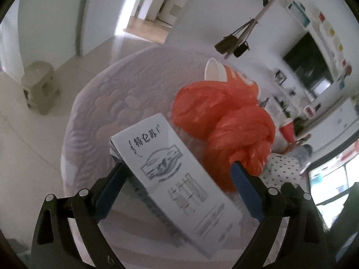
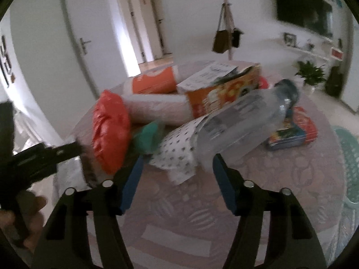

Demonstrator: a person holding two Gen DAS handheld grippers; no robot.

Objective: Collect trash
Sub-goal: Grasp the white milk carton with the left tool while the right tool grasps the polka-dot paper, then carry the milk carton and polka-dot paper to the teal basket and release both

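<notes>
The left wrist view shows the left gripper (image 1: pixel 177 168) with its two blue pads spread wide apart. Between them lies a white carton (image 1: pixel 177 170) with black print, on its side on the round table (image 1: pixel 101 103); I cannot tell if the pads touch it. To the right of the carton there is a knotted orange plastic bag (image 1: pixel 224 121), and behind it an orange paper cup (image 1: pixel 233 76) on its side with the white inside toward the camera. This view does not show the bottle or the coloured boxes.

The right wrist view shows much more of the trash pile. At the far left a dark tool, probably the other gripper (image 2: pixel 44 157), comes in beside the orange bag (image 2: pixel 110 132). Next comes a green crumpled piece (image 2: pixel 148 136), then a white paper with dots (image 2: pixel 177 150), and a clear plastic bottle (image 2: pixel 246 116) that lies tilted over it. Behind are a pale roll (image 2: pixel 157 107), the orange cup (image 2: pixel 154 83) and an orange printed box (image 2: pixel 224 92). A red and blue box (image 2: pixel 294 130) lies further right. The right gripper (image 2: pixel 177 168) has its fingers apart, near the dotted paper and the base of the bottle, gripping nothing.
</notes>
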